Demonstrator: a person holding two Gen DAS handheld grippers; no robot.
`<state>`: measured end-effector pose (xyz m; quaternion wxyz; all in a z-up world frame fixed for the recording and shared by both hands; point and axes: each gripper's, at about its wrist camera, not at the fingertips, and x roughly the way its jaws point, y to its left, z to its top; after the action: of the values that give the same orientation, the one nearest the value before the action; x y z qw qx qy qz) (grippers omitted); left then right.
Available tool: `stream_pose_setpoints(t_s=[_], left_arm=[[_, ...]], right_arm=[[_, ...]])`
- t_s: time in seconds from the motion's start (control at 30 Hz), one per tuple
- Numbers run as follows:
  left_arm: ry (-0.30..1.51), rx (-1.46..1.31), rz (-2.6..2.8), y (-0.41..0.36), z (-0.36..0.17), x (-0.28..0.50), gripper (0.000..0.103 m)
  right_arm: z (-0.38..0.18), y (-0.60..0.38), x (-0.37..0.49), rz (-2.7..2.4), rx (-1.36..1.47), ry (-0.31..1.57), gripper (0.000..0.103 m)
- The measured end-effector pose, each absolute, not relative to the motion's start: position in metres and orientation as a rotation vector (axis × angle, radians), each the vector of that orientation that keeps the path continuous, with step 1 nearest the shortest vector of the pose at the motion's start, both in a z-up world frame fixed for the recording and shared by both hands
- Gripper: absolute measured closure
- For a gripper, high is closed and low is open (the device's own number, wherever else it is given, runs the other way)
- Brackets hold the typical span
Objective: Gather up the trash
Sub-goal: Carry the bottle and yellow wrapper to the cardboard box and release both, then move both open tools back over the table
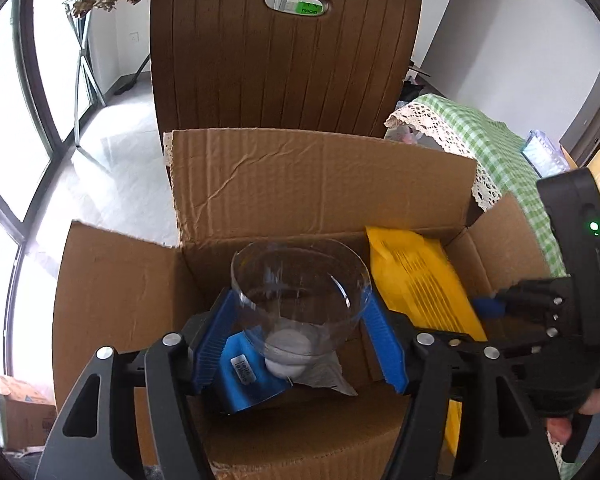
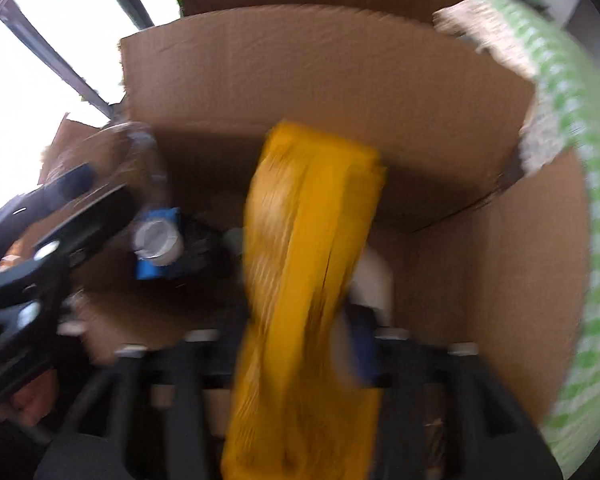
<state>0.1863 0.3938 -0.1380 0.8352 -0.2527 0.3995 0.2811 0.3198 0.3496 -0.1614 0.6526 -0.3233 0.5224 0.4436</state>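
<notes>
An open cardboard box (image 1: 312,184) stands in front of me; it also fills the right wrist view (image 2: 340,92). My left gripper (image 1: 300,316) is shut on a clear plastic bottle (image 1: 300,288) with a white cap and blue label, held over the box opening. The bottle's cap (image 2: 156,240) also shows in the right wrist view. My right gripper (image 2: 300,344) is shut on a yellow snack bag (image 2: 308,260), held inside the box; this view is blurred. The yellow bag (image 1: 420,280) and right gripper (image 1: 488,306) show at the right of the left wrist view.
A brown chair back (image 1: 284,48) rises behind the box. A table with a green checked cloth (image 1: 500,140) and lace edge stands to the right. Large windows (image 1: 8,120) are at the left. A small cardboard box (image 1: 20,412) sits on the floor at lower left.
</notes>
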Motion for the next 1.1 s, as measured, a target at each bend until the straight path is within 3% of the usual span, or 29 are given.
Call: stream_pose_setpoints(t_s=[0.07,0.23,0.63,0.97,1.1], left_arm=[[0.842,-0.536,0.595,0.395,-0.137,0.185,0.039],[0.834,-0.532,0.614,0.395,-0.132,0.186,0.029],[0.755,-0.488,0.601,0.370,-0.085,0.173,0.028],[0.560,-0.298,0.613,0.303,-0.017,0.143,0.010],[0.494,-0.209,0.534,0.251,0.005,0.150,0.008]], right_arm=[[-0.154,0.350,0.328,0.982,-0.675,1.161,0.037],[-0.135,0.343,0.340,0.985,-0.577,1.155,0.037],[-0.082,0.286,0.334,0.975,-0.497,1.055,0.037],[-0.018,0.170,0.311,0.894,-0.329,0.730,0.031],[0.000,0.087,0.307,0.779,-0.214,0.644,0.029]])
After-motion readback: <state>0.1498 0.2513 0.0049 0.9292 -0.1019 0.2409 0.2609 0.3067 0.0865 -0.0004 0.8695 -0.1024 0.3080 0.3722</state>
